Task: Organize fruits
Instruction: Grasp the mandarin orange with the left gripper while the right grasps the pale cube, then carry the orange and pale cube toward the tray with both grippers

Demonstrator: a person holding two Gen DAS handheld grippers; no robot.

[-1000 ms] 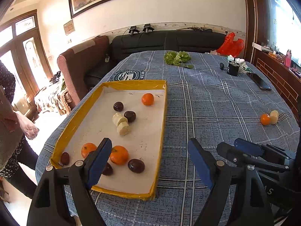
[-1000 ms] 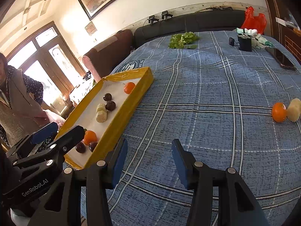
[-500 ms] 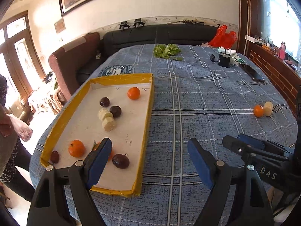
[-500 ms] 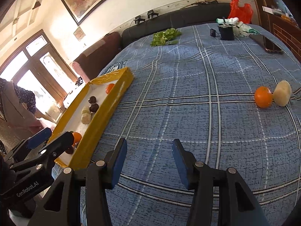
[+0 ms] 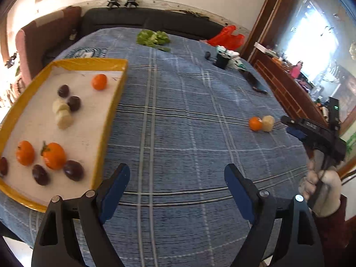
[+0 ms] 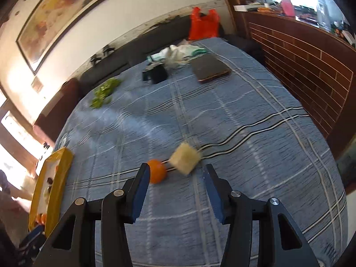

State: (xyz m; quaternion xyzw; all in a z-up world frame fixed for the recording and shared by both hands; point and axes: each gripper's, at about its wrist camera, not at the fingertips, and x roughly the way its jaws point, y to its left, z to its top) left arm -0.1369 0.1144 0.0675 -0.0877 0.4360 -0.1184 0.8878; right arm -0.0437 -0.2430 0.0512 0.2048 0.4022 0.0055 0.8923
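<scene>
home living room | dark sofa (image 5: 142, 22) – framed painting (image 6: 60, 15) – cloth-covered table (image 5: 189, 133)

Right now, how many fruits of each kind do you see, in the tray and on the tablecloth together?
Oranges: 4, three in the yellow tray (first orange) and one on the tablecloth.
Dark plums: 5, all in the tray (first plum).
Pale banana pieces: 3, two in the tray (first piece) and one on the tablecloth.
Total: 12
</scene>
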